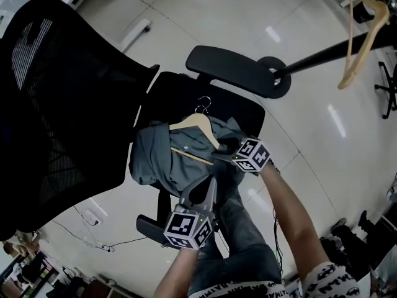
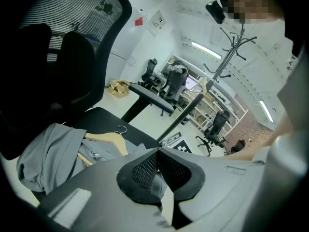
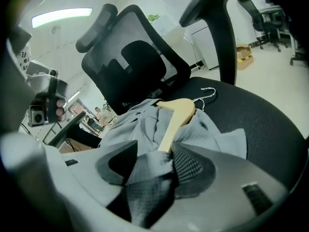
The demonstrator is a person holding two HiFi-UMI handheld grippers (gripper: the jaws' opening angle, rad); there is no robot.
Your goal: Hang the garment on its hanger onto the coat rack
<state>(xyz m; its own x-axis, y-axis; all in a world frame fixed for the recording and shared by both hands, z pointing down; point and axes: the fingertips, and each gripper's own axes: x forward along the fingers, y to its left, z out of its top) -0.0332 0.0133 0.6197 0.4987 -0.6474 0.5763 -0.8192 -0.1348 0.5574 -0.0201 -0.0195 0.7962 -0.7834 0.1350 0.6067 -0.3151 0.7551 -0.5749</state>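
**Garment on the chair seat, both tongs at its near edge**

The grey garment lies crumpled on its wooden hanger on the black seat of an office chair. The hanger's metal hook rests on bare seat fabric. The right tongs stand wide, with a fold of the grey cloth bunched between them and the end of the hanger's arm just beyond the pads. The left tongs are narrow, tips meeting, at the garment's near edge; whether they pinch any cloth cannot be told. Well apart from the chair stands the coat rack, with a bare wooden hanger hanging at its dark pole.
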